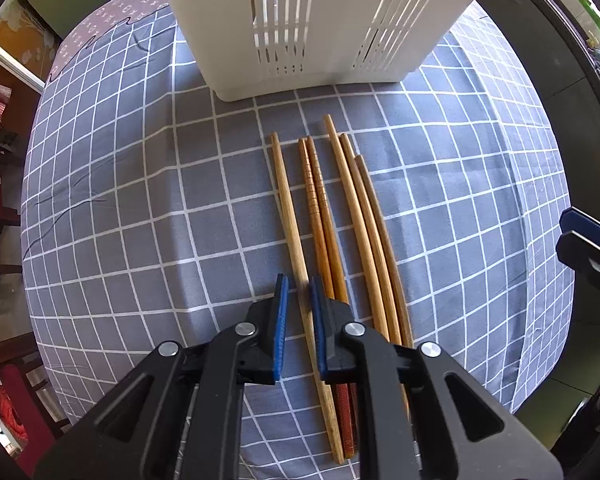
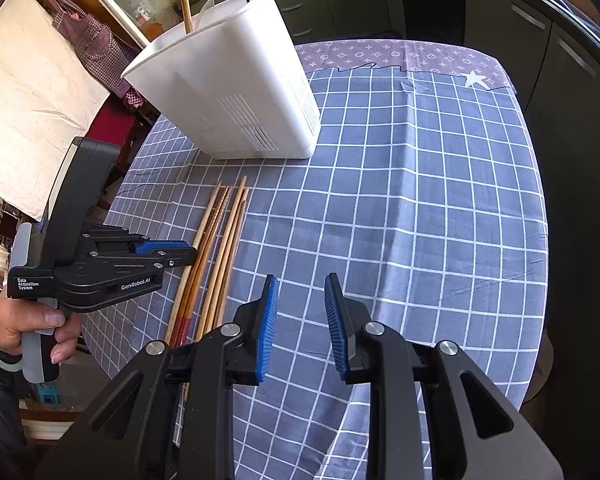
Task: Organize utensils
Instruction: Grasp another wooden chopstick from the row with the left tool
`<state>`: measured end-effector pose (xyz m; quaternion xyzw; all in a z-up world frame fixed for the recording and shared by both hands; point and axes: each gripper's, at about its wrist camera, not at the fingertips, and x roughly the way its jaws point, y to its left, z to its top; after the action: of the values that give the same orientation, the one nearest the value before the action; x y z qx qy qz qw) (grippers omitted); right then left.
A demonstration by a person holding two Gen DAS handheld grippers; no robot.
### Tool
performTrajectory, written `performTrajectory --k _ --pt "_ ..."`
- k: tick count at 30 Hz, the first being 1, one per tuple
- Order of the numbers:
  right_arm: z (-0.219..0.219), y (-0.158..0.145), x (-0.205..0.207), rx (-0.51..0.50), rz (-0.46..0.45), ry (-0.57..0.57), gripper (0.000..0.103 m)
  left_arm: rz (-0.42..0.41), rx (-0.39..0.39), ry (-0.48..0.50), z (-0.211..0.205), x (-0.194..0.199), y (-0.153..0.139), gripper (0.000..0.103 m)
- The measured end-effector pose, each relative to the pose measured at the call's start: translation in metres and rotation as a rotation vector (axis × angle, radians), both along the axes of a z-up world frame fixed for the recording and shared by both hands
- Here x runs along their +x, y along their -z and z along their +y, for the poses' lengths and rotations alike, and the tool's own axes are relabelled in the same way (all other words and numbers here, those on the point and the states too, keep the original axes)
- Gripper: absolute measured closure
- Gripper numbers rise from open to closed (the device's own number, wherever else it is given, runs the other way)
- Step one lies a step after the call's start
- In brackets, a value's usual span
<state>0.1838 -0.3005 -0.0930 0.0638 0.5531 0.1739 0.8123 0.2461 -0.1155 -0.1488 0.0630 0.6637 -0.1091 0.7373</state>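
Several wooden chopsticks (image 1: 324, 216) lie side by side on the checked tablecloth, also seen in the right wrist view (image 2: 216, 240). A white slotted utensil holder (image 1: 320, 20) stands behind them; in the right wrist view (image 2: 236, 96) it holds two chopsticks (image 2: 185, 0). My left gripper (image 1: 299, 292) is open, its blue pads straddling the leftmost chopstick (image 1: 290, 216) low over the cloth; it also shows in the right wrist view (image 2: 180, 252). My right gripper (image 2: 300, 292) is open and empty over bare cloth, right of the chopsticks.
The table carries a grey-blue checked cloth (image 2: 420, 200) with a patterned purple strip at the far end. Dark cabinets (image 2: 540, 60) stand beyond the right edge. A cupboard and a hanging checked bag (image 2: 88, 44) are on the left.
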Motion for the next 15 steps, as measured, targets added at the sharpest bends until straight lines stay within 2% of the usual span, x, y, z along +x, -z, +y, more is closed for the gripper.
performTrajectory --k 8,11,15 --pt "0.002 0.004 -0.001 -0.013 0.014 -0.008 0.078 -0.035 0.033 0.015 -0.011 0.002 0.003 0.096" --pt "0.003 0.003 -0.002 -0.018 0.017 -0.011 0.078 -0.037 0.014 0.006 -0.007 0.000 0.000 0.096" --pt "0.007 0.003 -0.002 -0.030 0.027 -0.017 0.078 -0.089 -0.018 0.006 0.006 -0.004 -0.020 0.096"
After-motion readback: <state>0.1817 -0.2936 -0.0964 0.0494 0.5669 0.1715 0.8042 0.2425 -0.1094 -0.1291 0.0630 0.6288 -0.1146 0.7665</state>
